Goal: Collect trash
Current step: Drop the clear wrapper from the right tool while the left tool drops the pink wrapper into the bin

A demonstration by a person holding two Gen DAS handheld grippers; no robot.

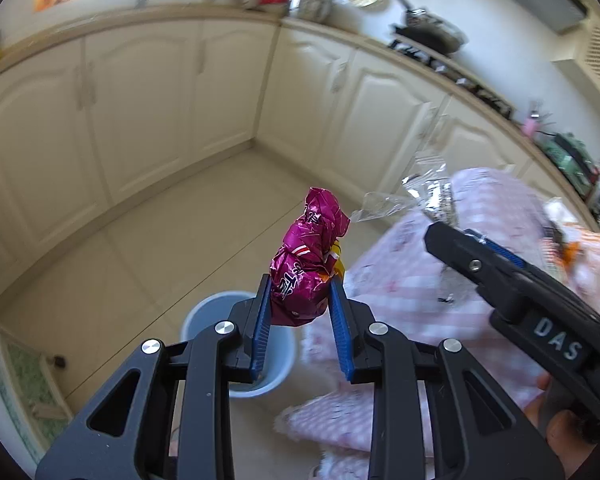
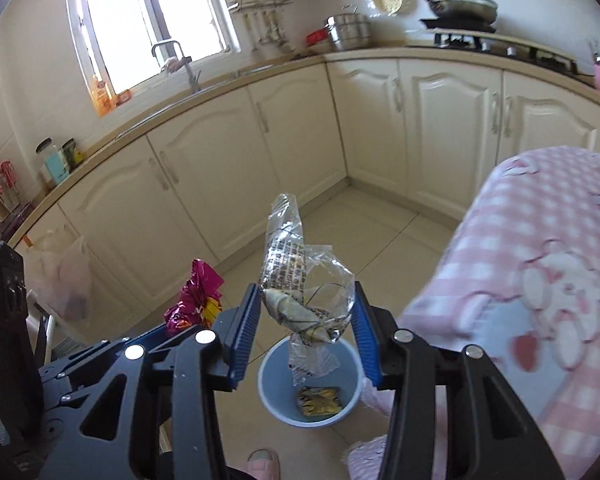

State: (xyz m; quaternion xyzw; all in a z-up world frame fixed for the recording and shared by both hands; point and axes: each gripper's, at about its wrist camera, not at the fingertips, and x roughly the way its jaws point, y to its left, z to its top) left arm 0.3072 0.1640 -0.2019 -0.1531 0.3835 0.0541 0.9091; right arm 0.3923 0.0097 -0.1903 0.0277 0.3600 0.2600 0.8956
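left gripper: black frame | blue ribbed pads | silver screws | right gripper: "das" marking

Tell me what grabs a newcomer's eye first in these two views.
The crumpled magenta wrapper pinched in the left gripper stands out first. Next comes the clear plastic wrapper held by the right gripper, hanging above the blue bin on the floor, which already holds a dark packet.

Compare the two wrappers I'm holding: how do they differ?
The magenta wrapper in the left gripper is opaque foil, crumpled into a compact wad; the clear wrapper in the right gripper is see-through with black print, looser and trailing a tail below. Both are pinched between blue pads above the blue bin.
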